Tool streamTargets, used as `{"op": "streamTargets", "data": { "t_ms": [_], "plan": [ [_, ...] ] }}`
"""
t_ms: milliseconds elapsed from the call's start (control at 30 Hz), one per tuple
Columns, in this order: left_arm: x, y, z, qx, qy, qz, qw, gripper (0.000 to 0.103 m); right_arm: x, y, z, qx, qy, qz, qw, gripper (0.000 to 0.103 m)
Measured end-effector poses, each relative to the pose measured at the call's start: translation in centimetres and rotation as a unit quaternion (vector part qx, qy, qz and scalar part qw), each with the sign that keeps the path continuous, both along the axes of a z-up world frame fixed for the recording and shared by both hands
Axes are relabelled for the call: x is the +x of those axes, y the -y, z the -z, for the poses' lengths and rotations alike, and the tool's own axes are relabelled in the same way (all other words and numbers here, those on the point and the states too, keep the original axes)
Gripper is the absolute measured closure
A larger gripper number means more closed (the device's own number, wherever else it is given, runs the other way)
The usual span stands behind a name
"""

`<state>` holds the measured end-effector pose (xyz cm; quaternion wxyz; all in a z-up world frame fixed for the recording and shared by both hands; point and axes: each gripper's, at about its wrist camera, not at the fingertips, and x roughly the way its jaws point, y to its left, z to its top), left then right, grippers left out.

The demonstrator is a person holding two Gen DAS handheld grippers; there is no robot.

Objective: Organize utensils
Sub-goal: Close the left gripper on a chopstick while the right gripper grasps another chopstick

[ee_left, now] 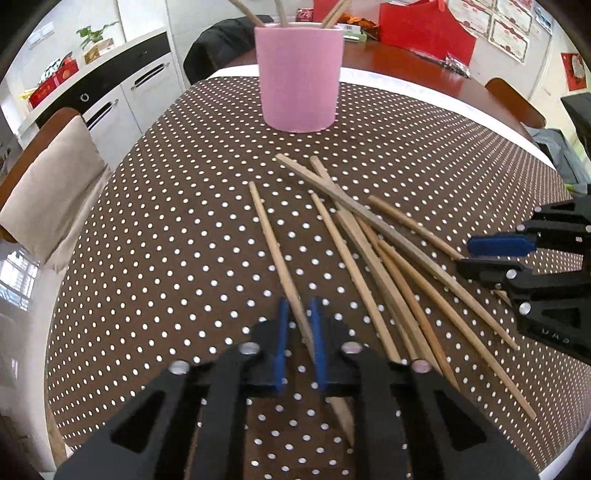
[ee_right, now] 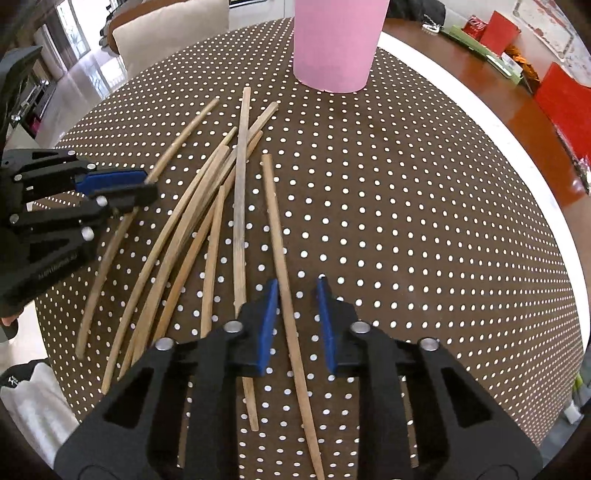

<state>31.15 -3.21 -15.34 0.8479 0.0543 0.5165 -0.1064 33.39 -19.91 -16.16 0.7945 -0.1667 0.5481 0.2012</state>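
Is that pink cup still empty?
No, the pink cup already has several chopsticks sticking up out of its top.

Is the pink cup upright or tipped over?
Upright: the pink cup stands on its base on the dotted tablecloth, chopsticks sticking up from it.
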Motion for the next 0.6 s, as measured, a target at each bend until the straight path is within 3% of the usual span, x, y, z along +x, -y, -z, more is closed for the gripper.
{"op": "streamTargets", "data": {
  "t_ms": [100,267,600],
  "plan": [
    [0.1,-0.5,0.1,-0.013,0.001,-0.009,0.9999,0.097,0.5,0.0,0.1,-0.002,0.0,0.005,1.0,0.096],
    [0.1,-1.5,0.1,-0.058,0.007,-0.022,0.998,0.098,0.8,0.7,0.1,0.024,0.009,0.019,0.999,0.097],
    [-1.3,-2.5,-3.5,-0.085,0.105,-0.048,0.9897,0.097,-0.6,3.3,-3.8,0.104,0.09,0.049,0.989,0.097]
  ]
}}
